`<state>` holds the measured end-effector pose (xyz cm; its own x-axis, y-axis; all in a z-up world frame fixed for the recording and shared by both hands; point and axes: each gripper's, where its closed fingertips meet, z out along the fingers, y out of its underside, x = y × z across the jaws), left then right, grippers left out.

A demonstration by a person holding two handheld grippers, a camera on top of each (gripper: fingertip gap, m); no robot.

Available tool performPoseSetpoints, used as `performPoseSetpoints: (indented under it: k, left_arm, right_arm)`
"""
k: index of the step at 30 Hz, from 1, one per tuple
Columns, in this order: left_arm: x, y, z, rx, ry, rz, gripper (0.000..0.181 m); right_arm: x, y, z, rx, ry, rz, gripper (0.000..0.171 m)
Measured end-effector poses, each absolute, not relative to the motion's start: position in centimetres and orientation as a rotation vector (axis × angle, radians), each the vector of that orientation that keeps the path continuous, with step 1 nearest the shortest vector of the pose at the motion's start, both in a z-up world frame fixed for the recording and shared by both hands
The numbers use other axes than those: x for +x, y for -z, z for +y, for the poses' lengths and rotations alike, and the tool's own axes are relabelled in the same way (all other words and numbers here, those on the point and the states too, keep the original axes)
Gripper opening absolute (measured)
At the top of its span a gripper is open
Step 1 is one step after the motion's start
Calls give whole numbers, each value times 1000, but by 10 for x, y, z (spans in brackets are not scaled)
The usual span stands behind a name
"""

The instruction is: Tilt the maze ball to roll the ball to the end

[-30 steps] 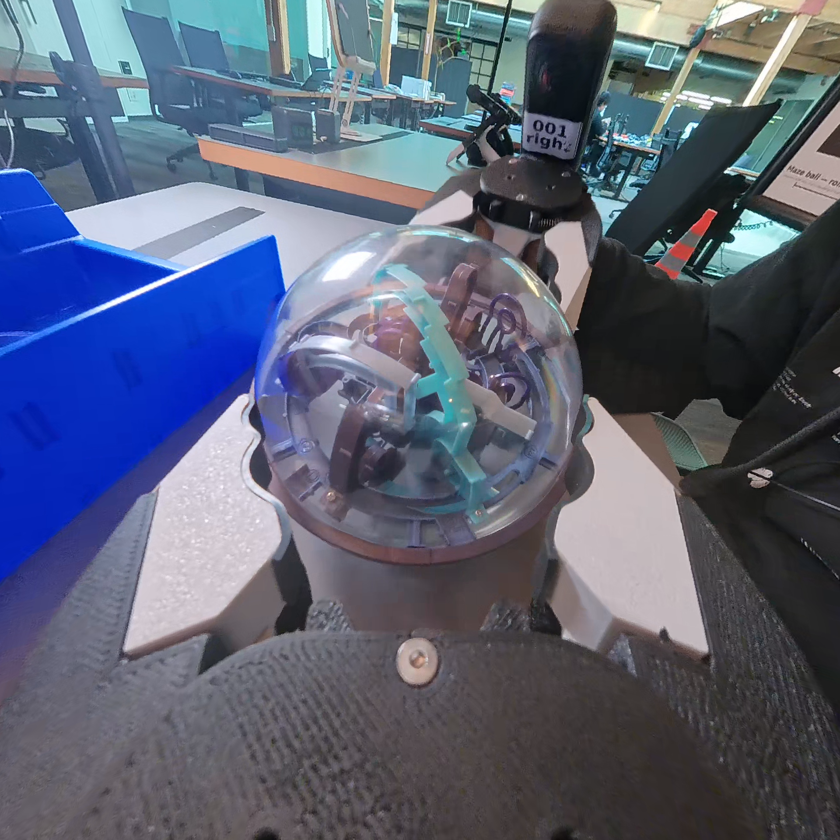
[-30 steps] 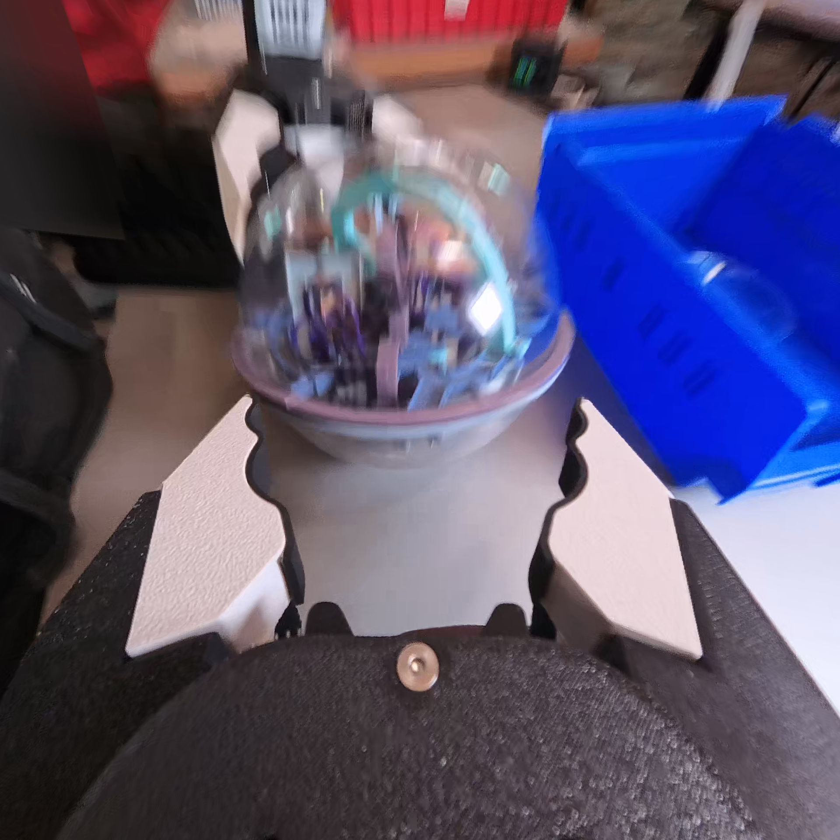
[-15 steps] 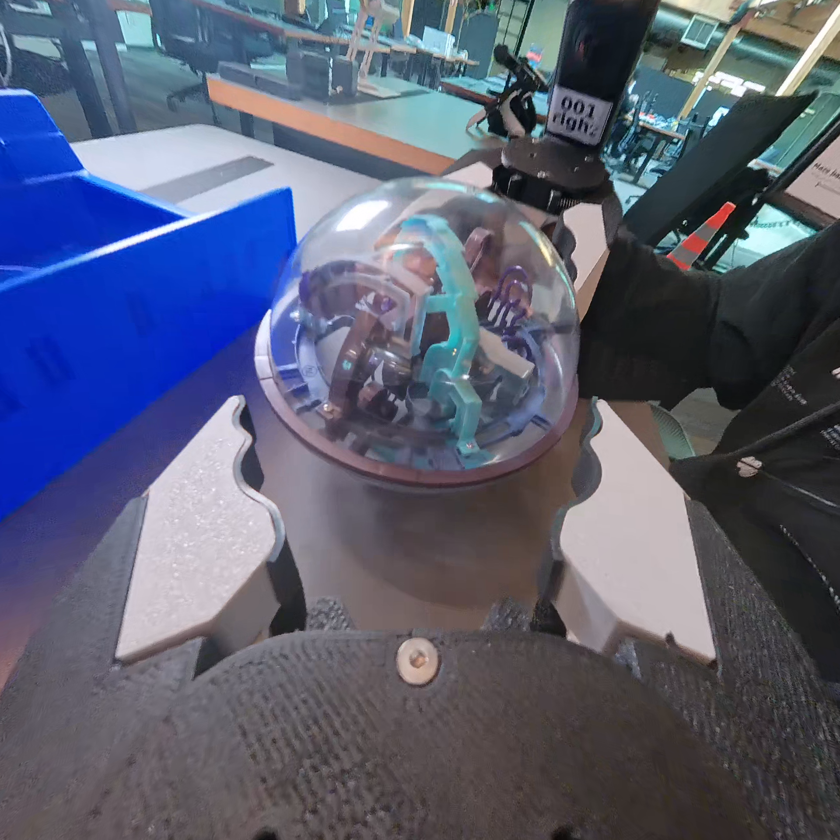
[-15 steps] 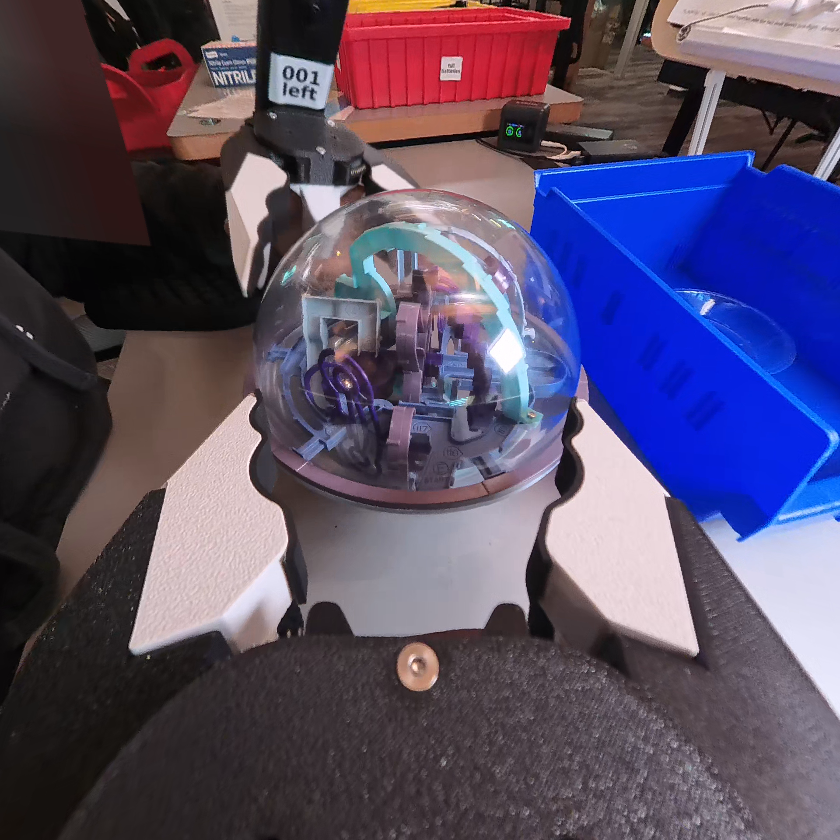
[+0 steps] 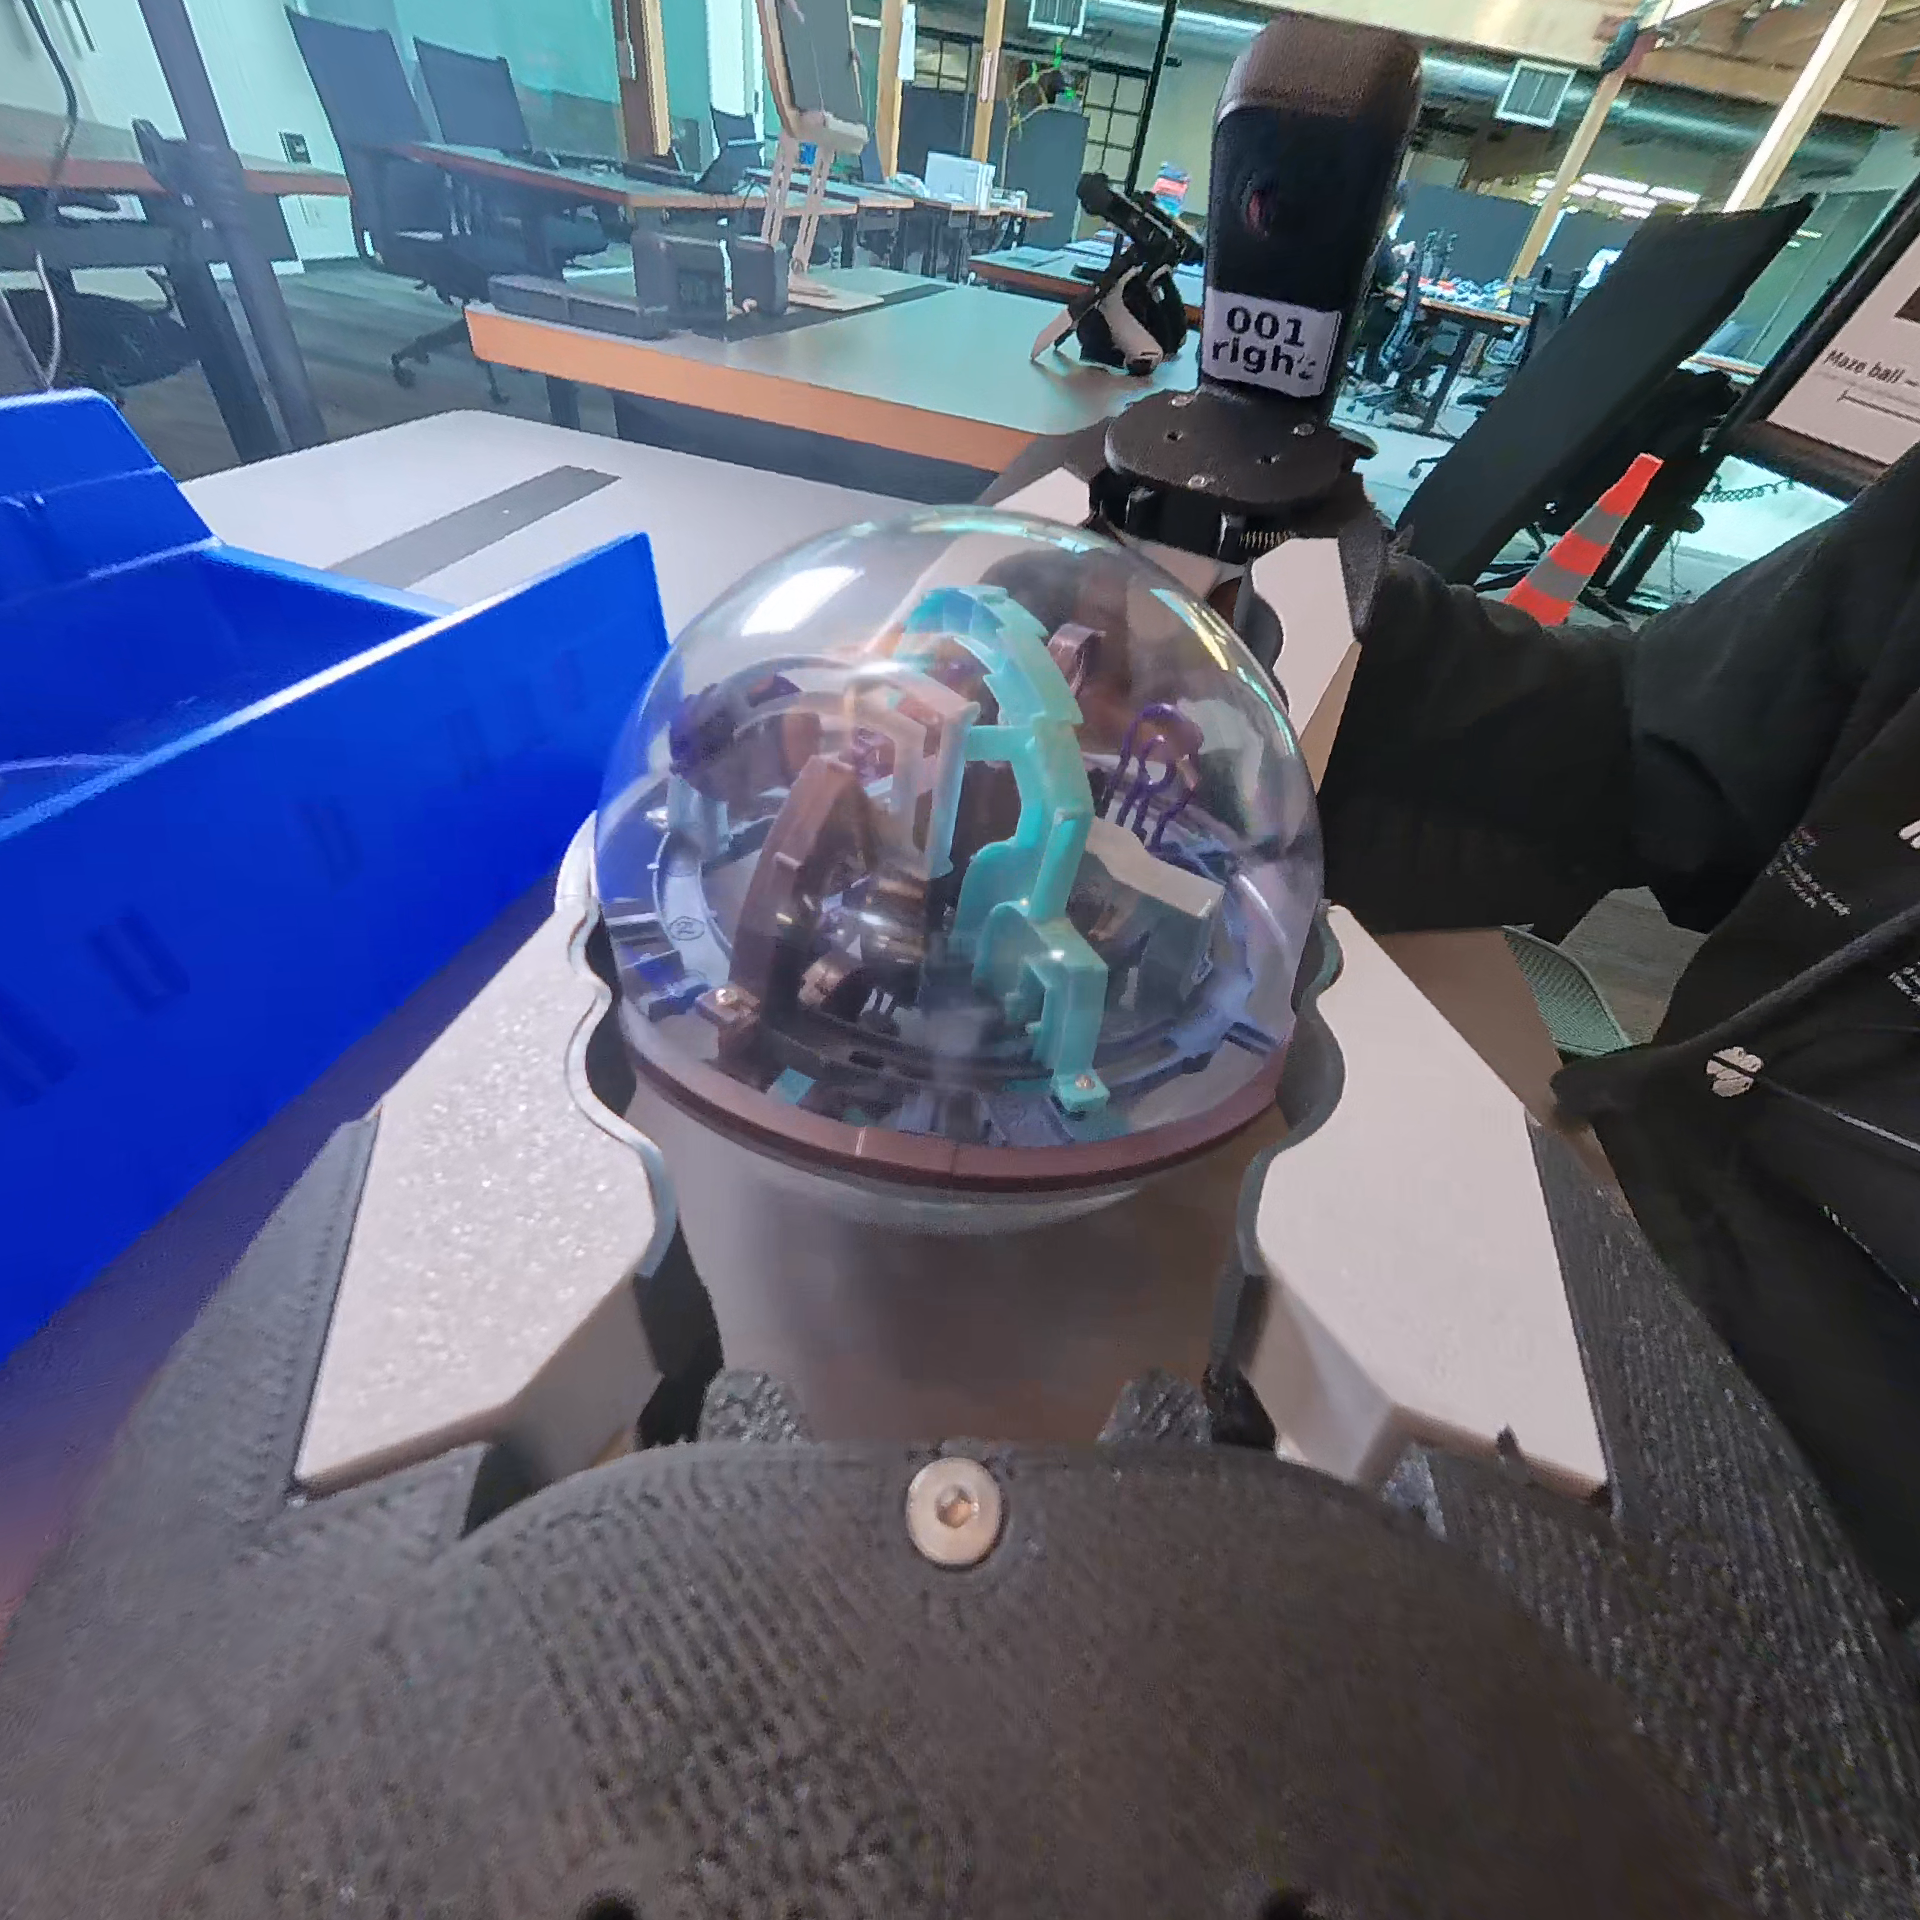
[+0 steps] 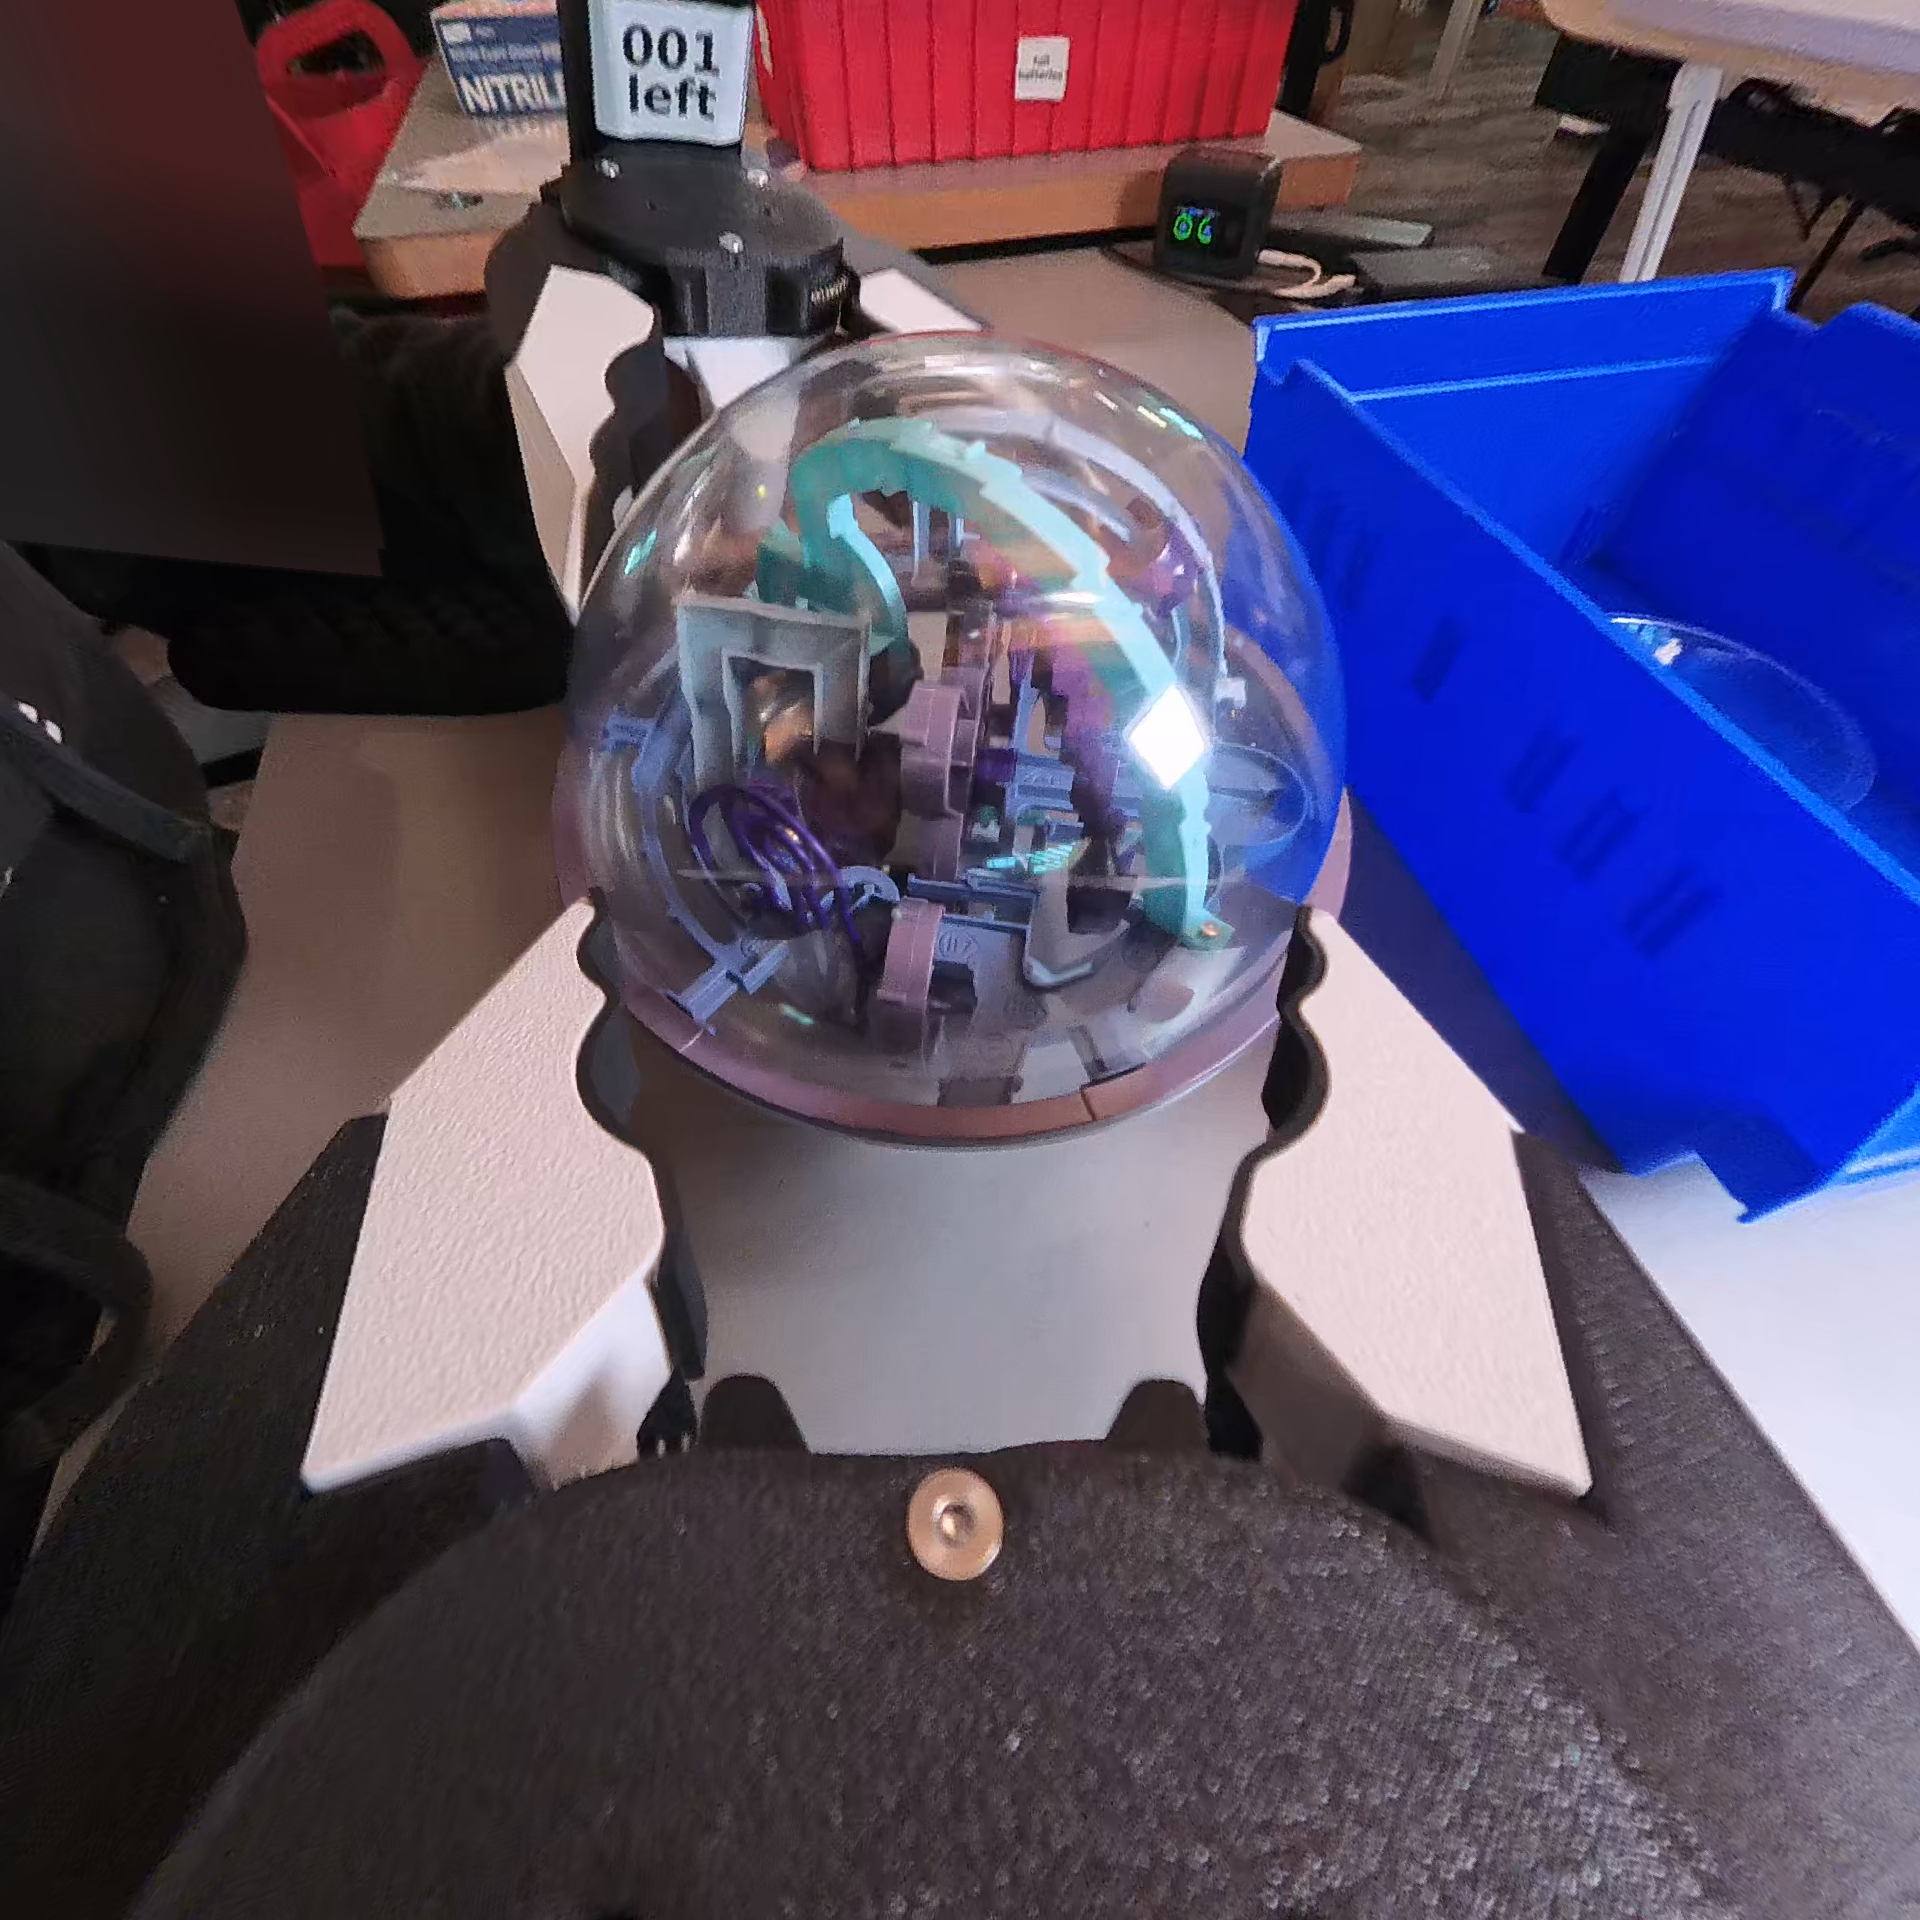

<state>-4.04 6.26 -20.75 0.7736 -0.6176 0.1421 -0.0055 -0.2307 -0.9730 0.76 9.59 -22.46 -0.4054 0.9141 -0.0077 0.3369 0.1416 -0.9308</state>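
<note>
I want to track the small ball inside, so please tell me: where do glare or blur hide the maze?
Right wrist view: a bright diamond glare sits on the clear plastic maze sphere, with slight blur; left wrist view: a soft white reflection near the top of the dome, otherwise sharp.

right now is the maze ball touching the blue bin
Cannot tell. In both wrist views the clear dome of the maze ball overlaps the near wall of the blue bin, so neither a gap nor contact shows plainly.

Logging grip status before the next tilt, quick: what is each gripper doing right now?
Left gripper: fingers spread wide, cradling the clear plastic maze ball at its sides.
Right gripper: likewise spread wide against the same ball from the opposite side.
</note>
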Motion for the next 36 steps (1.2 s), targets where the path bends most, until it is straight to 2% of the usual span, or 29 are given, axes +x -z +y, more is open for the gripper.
performPoseSetpoints:
  k: [6, 10, 17, 19, 23, 29, 36]
  left_arm:
    - [-39, 201, 62, -1704, 606, 496, 123]
    - [-50, 189, 60, -1698, 647, 419, 133]
    - [-48, 220, 58, -1851, 874, 298, 136]
    - [-47, 221, 62, -1850, 794, 346, 130]
    - [-44, 214, 60, -1785, 677, 457, 130]
    - [-41, 209, 51, -1685, 468, 659, 126]
    - [-39, 205, 43, -1592, 289, 815, 108]
  right_arm:
    - [15, 225, 98, -1207, -1257, -1869, 119]
    - [11, 214, 101, -1222, -1305, -1794, 125]
    - [5, 221, 96, -1208, -1276, -1806, 126]
    - [5, 226, 96, -1176, -1210, -1824, 124]
    - [6, 230, 93, -1121, -1143, -1863, 124]
    - [15, 216, 89, -1118, -1337, -1835, 119]
    - [8, 213, 103, -1348, -1633, -1698, 136]
